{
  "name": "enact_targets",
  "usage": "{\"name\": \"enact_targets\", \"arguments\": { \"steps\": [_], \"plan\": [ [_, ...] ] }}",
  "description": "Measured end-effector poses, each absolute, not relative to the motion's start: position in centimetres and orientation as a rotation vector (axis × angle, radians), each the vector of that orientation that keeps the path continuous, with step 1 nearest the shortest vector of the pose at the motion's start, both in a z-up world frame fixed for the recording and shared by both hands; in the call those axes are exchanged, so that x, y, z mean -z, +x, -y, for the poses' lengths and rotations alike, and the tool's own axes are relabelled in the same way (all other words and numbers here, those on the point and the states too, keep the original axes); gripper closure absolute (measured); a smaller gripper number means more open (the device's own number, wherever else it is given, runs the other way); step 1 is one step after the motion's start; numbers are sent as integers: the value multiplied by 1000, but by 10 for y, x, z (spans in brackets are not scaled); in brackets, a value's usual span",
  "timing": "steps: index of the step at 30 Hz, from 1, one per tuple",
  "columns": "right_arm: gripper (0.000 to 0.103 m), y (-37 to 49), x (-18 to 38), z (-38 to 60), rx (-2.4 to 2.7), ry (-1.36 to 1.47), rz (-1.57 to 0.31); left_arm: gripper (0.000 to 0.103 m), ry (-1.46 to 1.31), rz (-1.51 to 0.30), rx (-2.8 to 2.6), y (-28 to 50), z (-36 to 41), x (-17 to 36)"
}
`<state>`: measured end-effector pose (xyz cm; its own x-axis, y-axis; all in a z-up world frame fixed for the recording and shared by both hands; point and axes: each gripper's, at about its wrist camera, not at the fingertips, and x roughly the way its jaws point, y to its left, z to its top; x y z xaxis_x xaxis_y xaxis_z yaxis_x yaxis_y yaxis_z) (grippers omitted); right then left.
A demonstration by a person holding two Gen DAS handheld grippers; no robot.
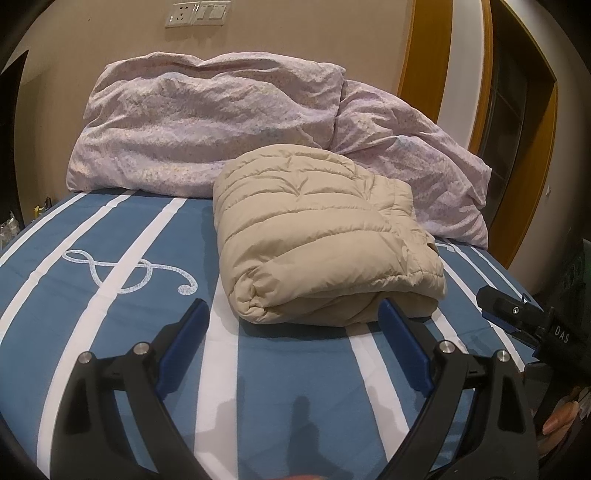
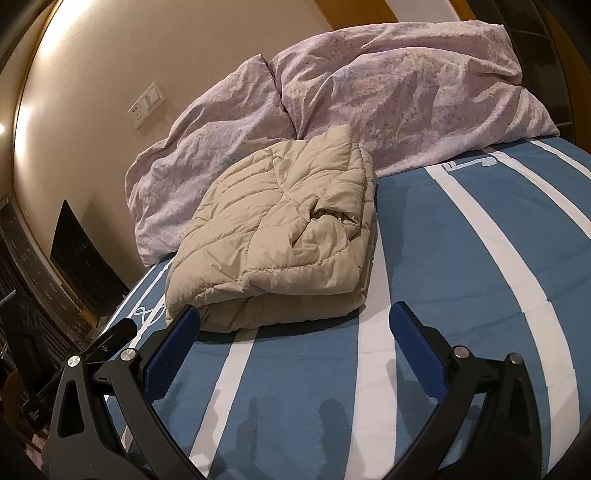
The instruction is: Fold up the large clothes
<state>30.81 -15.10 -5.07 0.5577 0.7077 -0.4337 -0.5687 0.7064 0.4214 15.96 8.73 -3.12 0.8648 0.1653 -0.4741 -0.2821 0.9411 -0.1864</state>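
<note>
Looks almost done: jacket [image 1: 325, 236] lies folded into a thick, puffy bundle on the bed [image 1: 110, 314], its far side touching the quilt [image 1: 207, 125] heaped up at the wall. Maybe only a little tidying left, since a loose flap and a crumpled pocket show on the right side of the bundle in the right view. Left gripper [image 1: 293, 314] spread wide, holding nothing, with its right finger just at the near edge of the jacket. Right gripper [image 2: 295, 317] also spread wide and empty, low over the bed, just in front of the bundle. Nothing in the way on the striped sheet. Plug socket [image 1: 197, 13] high on the wall, wooden door frame [image 1: 424, 55] beyond.
</note>
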Motion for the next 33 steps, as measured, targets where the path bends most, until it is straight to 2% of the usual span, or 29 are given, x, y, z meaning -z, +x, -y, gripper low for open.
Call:
{"name": "enact_targets", "arguments": {
  "steps": [33],
  "plan": [
    [1, 306, 53, 150, -769, 250, -613, 11, -250, -451, -205, 158, -85, 30]
  ]
}}
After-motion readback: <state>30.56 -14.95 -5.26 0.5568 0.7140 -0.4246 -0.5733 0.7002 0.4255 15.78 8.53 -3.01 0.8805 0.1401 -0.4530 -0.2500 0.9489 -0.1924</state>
